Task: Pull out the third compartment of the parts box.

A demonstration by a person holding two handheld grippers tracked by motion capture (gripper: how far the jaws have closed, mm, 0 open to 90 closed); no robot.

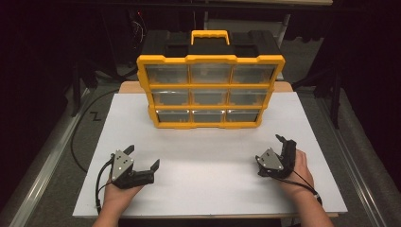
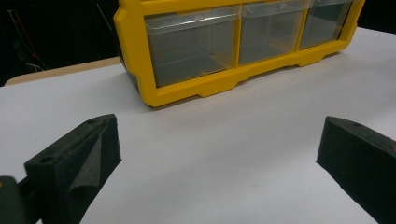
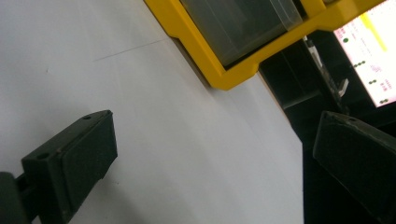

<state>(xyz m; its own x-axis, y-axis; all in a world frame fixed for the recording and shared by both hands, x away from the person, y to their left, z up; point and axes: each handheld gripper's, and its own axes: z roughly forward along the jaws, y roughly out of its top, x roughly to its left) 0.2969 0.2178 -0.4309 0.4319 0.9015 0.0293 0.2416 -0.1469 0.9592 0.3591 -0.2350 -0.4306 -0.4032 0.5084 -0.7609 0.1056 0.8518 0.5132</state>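
Dark room, black drapes and stands around; white board laid on a wooden desk [image 1: 208,156], bare apart from the rig. Yellow drawer organiser [image 1: 210,92] stands upright at 12 o'clock on the board, handle up, three rows of three clear drawers, all pushed in and looking empty. Left claw [image 1: 142,156] rests at 7 o'clock, jaws spread wide, nothing between them; the left gripper view looks at the bottom-left drawer [image 2: 191,44]. Right claw [image 1: 280,142] sits at 5 o'clock, jaws also wide apart and empty, rolled sideways so its view takes in the organiser's bottom right corner [image 3: 233,74] and a lit screen [image 3: 369,51] off the desk. Both claws well apart from the organiser.

Step, as judged: start pose, approach not begun. Next move likely calls for one claw to travel toward 12 o'clock, line up on a drawer lip and pinch it, while the other steadies the frame against tipping.
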